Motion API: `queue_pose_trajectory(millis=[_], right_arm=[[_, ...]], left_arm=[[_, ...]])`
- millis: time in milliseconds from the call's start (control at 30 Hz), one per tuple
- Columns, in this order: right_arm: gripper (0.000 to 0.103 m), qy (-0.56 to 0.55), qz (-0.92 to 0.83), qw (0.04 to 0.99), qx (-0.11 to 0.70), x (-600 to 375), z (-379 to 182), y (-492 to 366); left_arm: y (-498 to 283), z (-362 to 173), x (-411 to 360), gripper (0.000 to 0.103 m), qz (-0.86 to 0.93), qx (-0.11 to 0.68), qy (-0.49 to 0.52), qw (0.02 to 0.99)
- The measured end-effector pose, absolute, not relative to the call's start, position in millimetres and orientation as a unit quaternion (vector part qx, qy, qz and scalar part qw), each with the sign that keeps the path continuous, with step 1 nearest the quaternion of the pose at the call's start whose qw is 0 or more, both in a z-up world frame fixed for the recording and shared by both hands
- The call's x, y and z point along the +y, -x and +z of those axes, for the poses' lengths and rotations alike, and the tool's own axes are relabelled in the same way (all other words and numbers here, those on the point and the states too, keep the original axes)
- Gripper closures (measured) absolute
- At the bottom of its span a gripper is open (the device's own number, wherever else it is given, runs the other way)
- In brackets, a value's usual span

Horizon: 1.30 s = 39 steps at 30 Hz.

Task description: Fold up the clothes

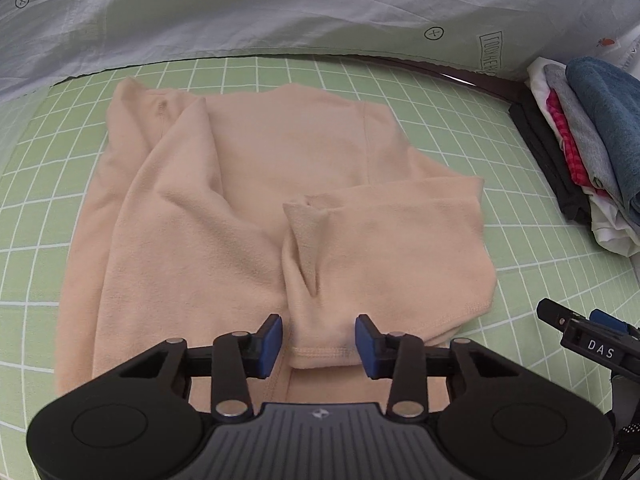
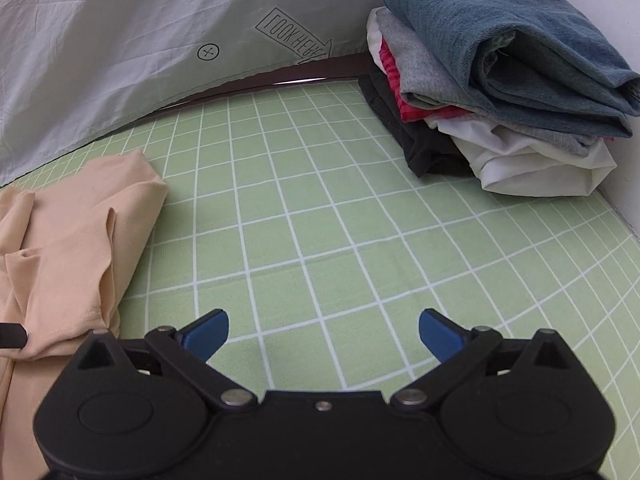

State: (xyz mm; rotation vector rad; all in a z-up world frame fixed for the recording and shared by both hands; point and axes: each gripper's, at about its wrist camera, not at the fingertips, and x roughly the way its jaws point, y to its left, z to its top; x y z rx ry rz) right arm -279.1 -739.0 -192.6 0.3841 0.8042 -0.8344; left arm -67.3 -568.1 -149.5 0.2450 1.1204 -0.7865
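Left tool [image 1: 318, 346] spread apart, gripping nothing, blue pads either side of the near hem bump of the peach top [image 1: 256, 200], not pinching it. Right tool [image 2: 323, 334] also spread wide and holding nothing, hovering over bare green checked sheet [image 2: 320, 220], just right of the garment. Peach top lies on the sheet mid-bed, both sleeves [image 1: 168, 184] folded in over the body, right one crossing low with its cuff [image 1: 304, 220] sticking up in a loose peak; lower part near the left tool looks doubled over, can't tell how neatly. So partly folded, body not yet a compact packet. Risks, my judgement: soft fleecy cloth, so closing on only the top layer at the hem would drag that layer and pull the sleeves back out; the raised cuff could flop off or bunch when the hem gets lifted; lifting with one tool only would skew the fold. Edges: far edge of the top sits near the dark bed rim [image 1: 460, 70] and the grey printed cloth [image 1: 280, 4] behind. Stack of folded clothes [image 2: 500, 80] at far right, well apart from the top. Open sheet between the top and the stack, plenty of room on the right; left side also has sheet free.
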Motion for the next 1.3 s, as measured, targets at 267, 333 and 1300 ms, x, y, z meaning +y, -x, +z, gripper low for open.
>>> queue_pose_trajectory(millis=[267, 333, 1300], right_arm=[[0.0, -0.192, -0.394, 0.812, 0.386, -739, -199, 277], [0.0, -0.193, -0.393, 0.812, 0.386, -734, -198, 276], [0.0, -0.114, -0.36, 0.829, 0.411, -575, -176, 211]], left_arm=[[72, -139, -570, 0.097, -0.382, 0.48, -0.129, 0.779], [72, -130, -564, 0.097, -0.388, 0.465, -0.124, 0.786], [-78, -119, -332, 0.096, -0.229, 0.464, 0.085, 0.851]])
